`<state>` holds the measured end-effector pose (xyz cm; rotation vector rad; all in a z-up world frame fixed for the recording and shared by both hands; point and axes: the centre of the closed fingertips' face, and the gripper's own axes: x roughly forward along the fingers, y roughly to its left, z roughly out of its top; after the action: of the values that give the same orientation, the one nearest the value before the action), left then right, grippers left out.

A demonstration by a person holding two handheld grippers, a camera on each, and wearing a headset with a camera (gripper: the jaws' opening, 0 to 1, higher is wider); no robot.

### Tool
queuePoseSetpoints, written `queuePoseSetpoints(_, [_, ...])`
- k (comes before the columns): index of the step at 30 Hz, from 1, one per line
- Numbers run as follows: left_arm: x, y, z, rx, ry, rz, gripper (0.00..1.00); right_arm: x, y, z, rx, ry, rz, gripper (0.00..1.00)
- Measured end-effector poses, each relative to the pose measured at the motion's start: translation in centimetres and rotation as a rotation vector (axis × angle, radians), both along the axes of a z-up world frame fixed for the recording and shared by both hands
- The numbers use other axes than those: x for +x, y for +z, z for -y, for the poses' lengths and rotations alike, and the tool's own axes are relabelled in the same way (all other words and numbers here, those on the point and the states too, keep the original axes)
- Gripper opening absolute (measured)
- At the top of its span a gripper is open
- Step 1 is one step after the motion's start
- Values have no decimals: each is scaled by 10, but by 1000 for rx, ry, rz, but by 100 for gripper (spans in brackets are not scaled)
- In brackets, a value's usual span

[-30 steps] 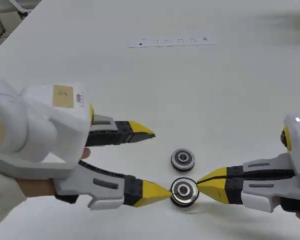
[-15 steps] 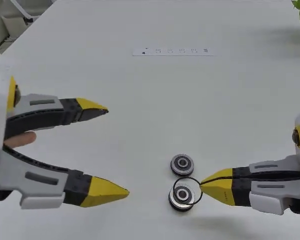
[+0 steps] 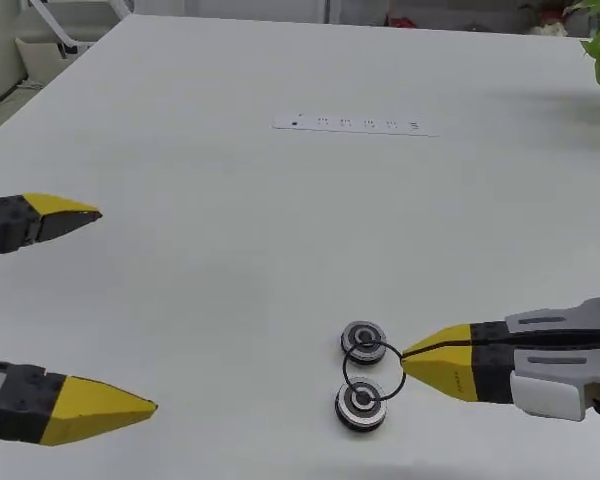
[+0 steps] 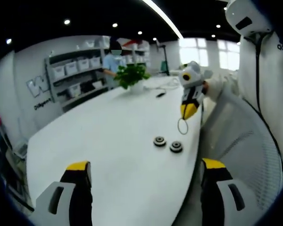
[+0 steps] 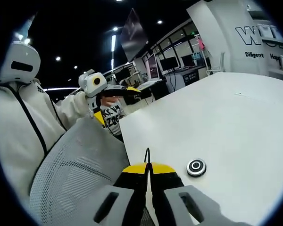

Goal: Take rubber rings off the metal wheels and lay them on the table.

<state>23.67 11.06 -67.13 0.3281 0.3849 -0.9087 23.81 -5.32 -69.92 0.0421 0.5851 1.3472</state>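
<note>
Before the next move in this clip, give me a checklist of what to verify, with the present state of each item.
1. Right gripper shut on the rubber ring: ok.
2. Ring free of the farther wheel and the nearer wheel: ok; in the left gripper view it hangs above the table, apart from both.
3. Left gripper open and well to the side of the wheels: ok.
4. Bare table beside the wheels for laying the ring down: ok.
5. Whether either wheel wears a ring: cannot tell.

Left gripper (image 3: 128, 310) cut off by the edge; strip (image 3: 355, 124) markings unreadable.
</note>
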Motion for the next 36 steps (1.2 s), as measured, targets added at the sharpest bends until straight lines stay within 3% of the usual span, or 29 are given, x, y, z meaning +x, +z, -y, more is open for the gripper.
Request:
queuePoseSetpoints(3, [-2, -3, -11, 3, 48, 7, 100, 2, 5, -1, 11, -2, -1, 0])
queuePoseSetpoints(6, [-4, -6, -15, -30, 75, 2, 100, 1, 13, -5, 32, 9, -6, 0])
queuePoseSetpoints(16, [-19, -33, -19, -36, 91, -63, 100, 1, 32, -22, 54, 50, 13, 0])
queuePoseSetpoints(24, [-26, -38, -18, -42, 88, -88, 100, 1, 37, -33, 41, 87, 31, 0])
queuePoseSetpoints(30, [-29, -40, -12, -53, 71, -102, 100, 1, 36, -41, 27, 107, 42, 0])
queuePoseSetpoints(33, [-30, -41, -10, -53, 67, -105, 100, 5, 28, -44, 0, 97, 65, 0])
queuePoseSetpoints(36, [-30, -40, -9, -63, 74, -106, 100, 4, 20, -46, -24, 104, 59, 0])
